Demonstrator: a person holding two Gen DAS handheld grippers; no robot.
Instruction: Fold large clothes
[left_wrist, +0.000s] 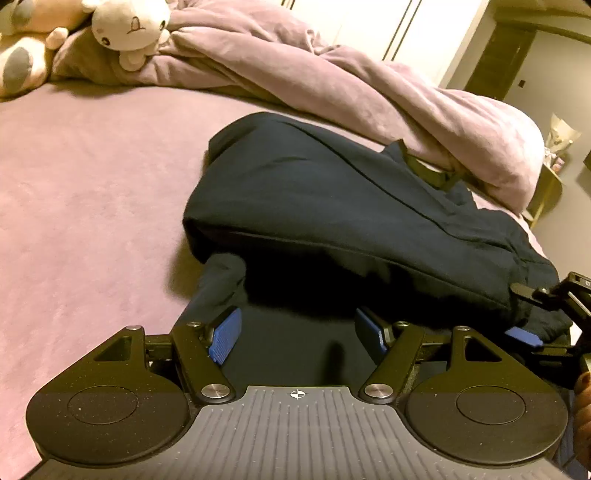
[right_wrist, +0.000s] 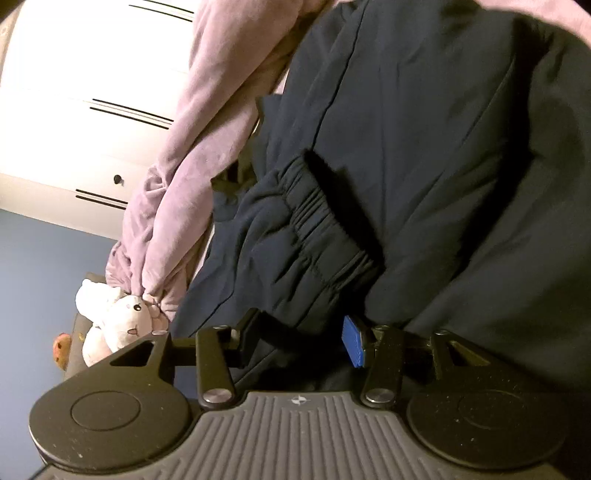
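A dark navy garment (left_wrist: 332, 206) lies folded over in a thick bundle on the purple bed. My left gripper (left_wrist: 299, 332) is open, its blue pads apart, hovering low over the garment's near edge with dark cloth between and below the fingers. My right gripper (right_wrist: 299, 339) is open, with the garment's elastic waistband (right_wrist: 325, 229) bunched between its fingers; one blue pad (right_wrist: 352, 347) shows, the other is hidden by cloth. The right gripper also shows in the left wrist view (left_wrist: 546, 317), at the garment's right end.
A rumpled purple duvet (left_wrist: 332, 74) lies behind the garment. Plush toys (left_wrist: 125, 26) sit at the bed's far left. Bare purple sheet (left_wrist: 92, 192) spreads to the left. A white wardrobe (right_wrist: 92, 74) and a bedside table (left_wrist: 550, 184) stand beyond the bed.
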